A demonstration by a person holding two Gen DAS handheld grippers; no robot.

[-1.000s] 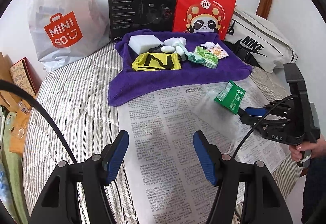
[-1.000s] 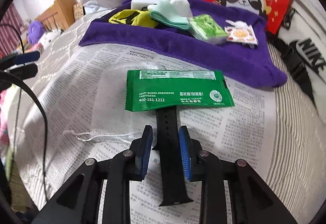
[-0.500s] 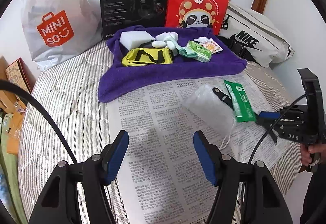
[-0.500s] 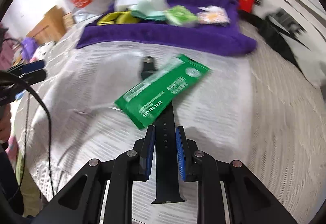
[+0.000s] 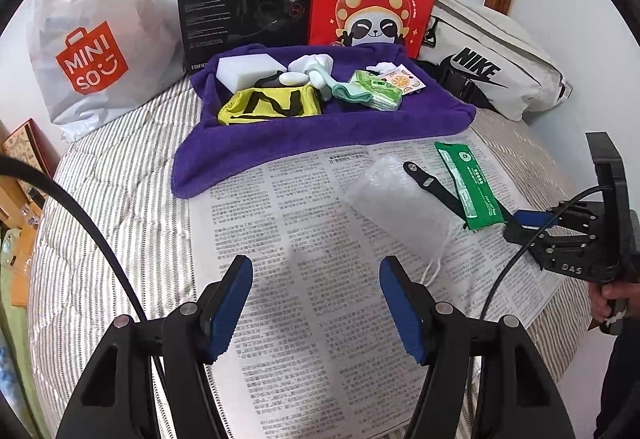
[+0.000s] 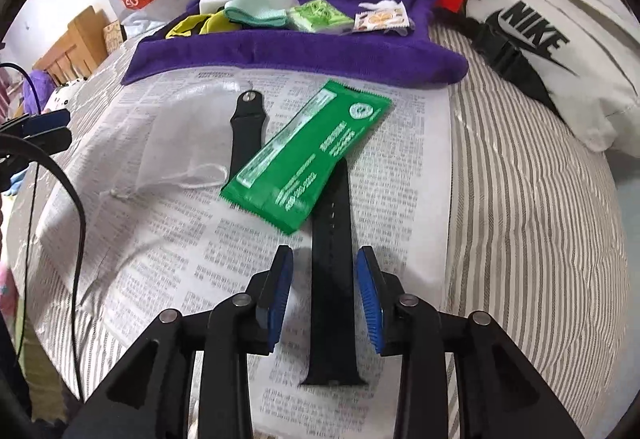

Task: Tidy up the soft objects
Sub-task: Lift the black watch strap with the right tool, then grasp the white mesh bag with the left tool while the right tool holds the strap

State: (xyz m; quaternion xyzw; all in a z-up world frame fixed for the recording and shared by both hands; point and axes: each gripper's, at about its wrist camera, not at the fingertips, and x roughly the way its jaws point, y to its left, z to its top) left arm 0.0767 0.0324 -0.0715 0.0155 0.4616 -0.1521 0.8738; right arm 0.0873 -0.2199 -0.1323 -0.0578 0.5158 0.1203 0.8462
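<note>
Right claw (image 6: 324, 293) parted astride the black strap (image 6: 334, 291) under the green packet (image 6: 306, 159), untouching; left claw (image 5: 316, 305) wide open above the newspaper (image 5: 304, 239).

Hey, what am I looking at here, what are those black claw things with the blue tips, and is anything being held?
They are hand-held grippers, one per hand, each with a camera looking along its fingers. The left gripper view shows it open over the newspaper. The right gripper view shows its jaws open around a black watch strap, apparently not squeezing it. A green packet lies across the strap, beside a sheer drawstring pouch. Behind, a purple towel carries small soft items.
</note>
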